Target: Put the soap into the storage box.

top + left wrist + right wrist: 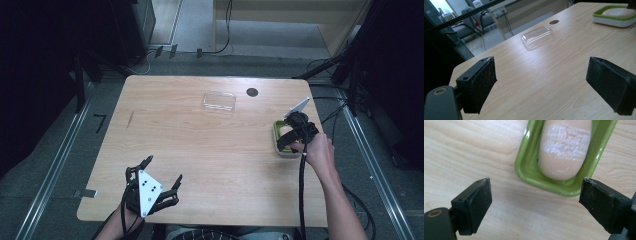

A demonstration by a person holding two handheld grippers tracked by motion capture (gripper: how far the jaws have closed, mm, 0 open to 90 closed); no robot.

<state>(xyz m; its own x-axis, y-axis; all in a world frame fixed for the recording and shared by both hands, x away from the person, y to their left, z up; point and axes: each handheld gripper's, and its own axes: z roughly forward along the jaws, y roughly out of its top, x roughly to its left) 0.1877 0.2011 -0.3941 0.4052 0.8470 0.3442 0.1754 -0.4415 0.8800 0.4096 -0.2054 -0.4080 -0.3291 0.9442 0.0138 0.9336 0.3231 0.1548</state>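
A green-and-white soap dish [275, 134] sits at the table's right edge with a pale pink bar of soap [565, 147] lying in it. My right gripper [291, 133] hovers over the dish, held by a hand. In the right gripper view the jaws [536, 200] stand wide apart over bare wood, with the dish's green rim [529, 175] just beyond them and nothing between the pads. My left gripper [164, 169] rests open near the front left of the table. Its view [541, 85] shows empty space between the pads, and the dish [612, 22] lies far off.
A clear plastic lid [219, 100] lies on the wood toward the far middle, also seen in the left gripper view [537, 36]. A dark round cable hole [252, 92] is beside it. The right gripper's cable [301, 190] trails along the forearm. The table edge runs close to the dish.
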